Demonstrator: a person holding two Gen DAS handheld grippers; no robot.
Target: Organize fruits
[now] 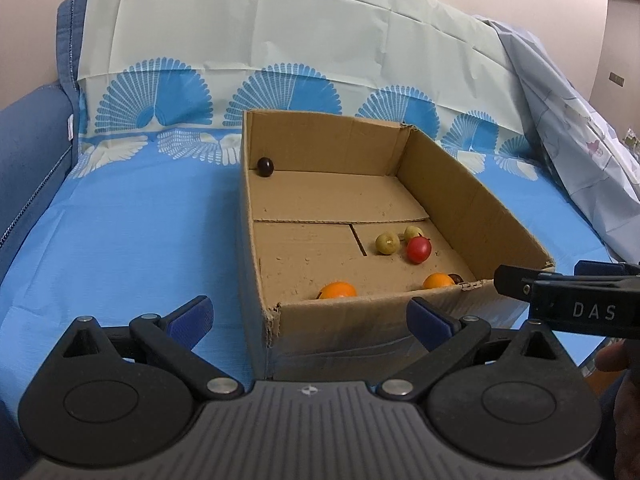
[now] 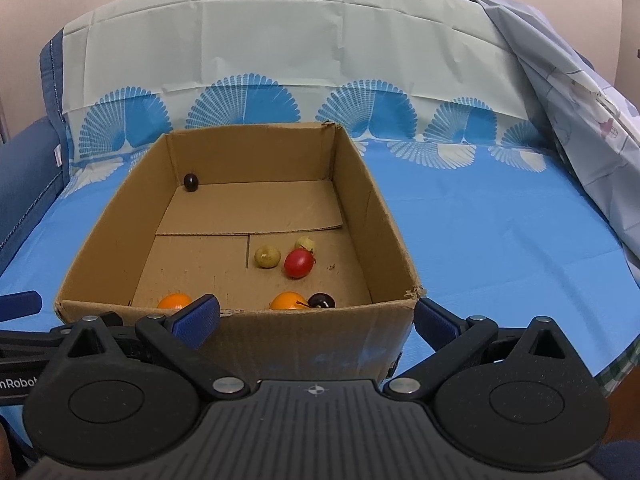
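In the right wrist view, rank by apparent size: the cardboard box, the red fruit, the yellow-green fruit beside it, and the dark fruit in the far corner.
1. cardboard box
2. red fruit
3. yellow-green fruit, only slightly smaller than the red one
4. dark fruit; it lies farthest from the camera, so its true size is unsure.

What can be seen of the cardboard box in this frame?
The cardboard box is a plain brown, open-topped carton with no lid, its near corners frayed. It sits upright on the blue patterned cloth. Folded bottom flaps overlap on its floor. Inside lie seven small fruits: two oranges by the near wall, a dark one beside the right orange, a red one with two yellowish ones mid-floor, and another dark one in the far left corner. Neither tool touches it.
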